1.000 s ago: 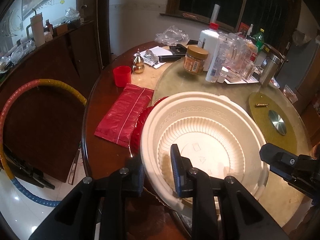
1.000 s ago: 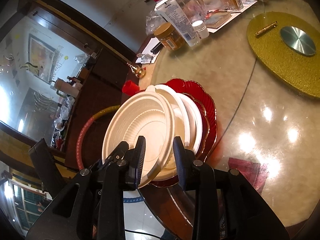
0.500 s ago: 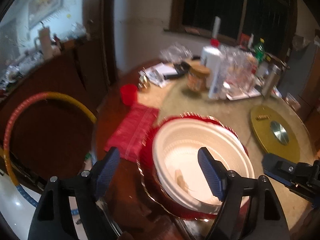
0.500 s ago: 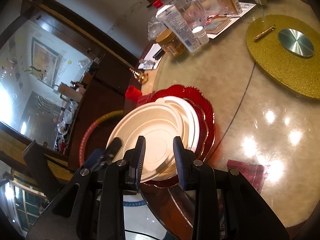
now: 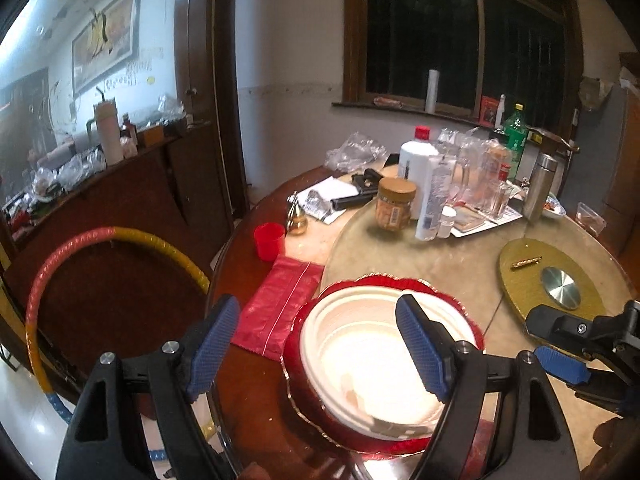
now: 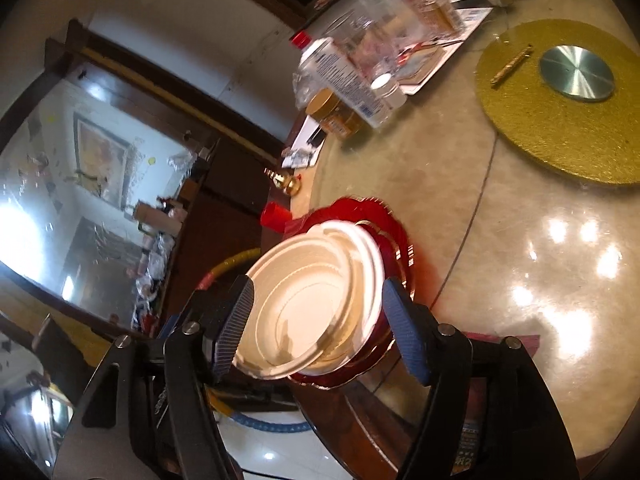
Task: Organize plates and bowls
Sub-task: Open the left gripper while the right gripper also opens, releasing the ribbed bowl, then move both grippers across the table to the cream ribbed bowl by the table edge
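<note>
1. The white bowls (image 5: 376,364) are being carried, nested in a stack, by a red plate (image 5: 460,312) with a scalloped rim, which is lying at the near edge of the round table (image 5: 452,264).
2. The top bowl (image 6: 304,304) is being seen tilted and shifted toward the table's edge in the right wrist view, overhanging the bowls below it.
3. The left gripper (image 5: 316,344) is being held spread wide above the stack, with nothing pressed by its blue pads (image 5: 420,348).
4. The right gripper (image 6: 316,324) is being opened; the bowls are framed between its jaws, but whether they are being touched cannot be told.
5. A red packet (image 5: 280,304) is lying just beside the plate, and a red cup (image 5: 269,240) is standing behind it.
</note>
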Demonstrator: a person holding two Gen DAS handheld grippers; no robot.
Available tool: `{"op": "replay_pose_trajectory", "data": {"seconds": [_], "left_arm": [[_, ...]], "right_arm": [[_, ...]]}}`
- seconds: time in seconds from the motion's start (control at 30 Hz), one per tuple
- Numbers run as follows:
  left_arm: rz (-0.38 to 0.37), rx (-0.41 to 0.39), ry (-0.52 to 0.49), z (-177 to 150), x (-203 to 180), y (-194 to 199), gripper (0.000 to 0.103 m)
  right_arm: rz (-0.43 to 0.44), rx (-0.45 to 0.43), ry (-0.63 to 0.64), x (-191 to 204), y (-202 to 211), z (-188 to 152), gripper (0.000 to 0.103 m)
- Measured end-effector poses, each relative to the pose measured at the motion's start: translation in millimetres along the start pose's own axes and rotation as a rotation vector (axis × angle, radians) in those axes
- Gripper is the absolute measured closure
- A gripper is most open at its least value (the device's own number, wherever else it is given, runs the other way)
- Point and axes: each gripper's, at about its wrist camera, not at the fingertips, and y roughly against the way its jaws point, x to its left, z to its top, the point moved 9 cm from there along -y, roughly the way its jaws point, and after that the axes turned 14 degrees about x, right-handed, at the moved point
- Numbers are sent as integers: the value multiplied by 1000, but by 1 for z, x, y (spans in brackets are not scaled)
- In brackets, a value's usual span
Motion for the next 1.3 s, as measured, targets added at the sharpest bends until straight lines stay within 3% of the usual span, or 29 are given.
{"op": "replay_pose_trajectory", "data": {"seconds": [0.13,0.33,0.4,0.5,0.53,0.57,0.6,0.8,1.03,1.3], "left_arm": [[-16,-37,-31,5,-21,11,20],[-110,-117,-118,6,-75,36,10],[-141,-134,-149,4,-95,43,1],[-195,-147,-211,-2,-130,49,1],[-214,-138,-240,-6,-143,49,1],[-228,-129,-267,-9,-156,48,1],[-238,-123,-290,-13,-167,48,1],[-300,-123,-361,-25,-209,56,1],[-399,-59,-468,-51,-275,55,1],[-489,145,-557,-90,-343,24,1]], "right_arm": [[-24,-57,-42,-22,17,7,21],[-156,-137,-85,-71,51,13,20],[-207,-157,-107,-93,65,13,20],[-303,-181,-126,-124,85,12,20],[-341,-184,-130,-134,91,12,15],[-367,-188,-130,-141,96,11,2],[-400,-197,-126,-151,105,9,0],[-446,-280,-111,-181,157,-2,0],[-432,-322,-151,-205,213,-24,0],[-408,-337,-293,-261,261,-59,0]]}}
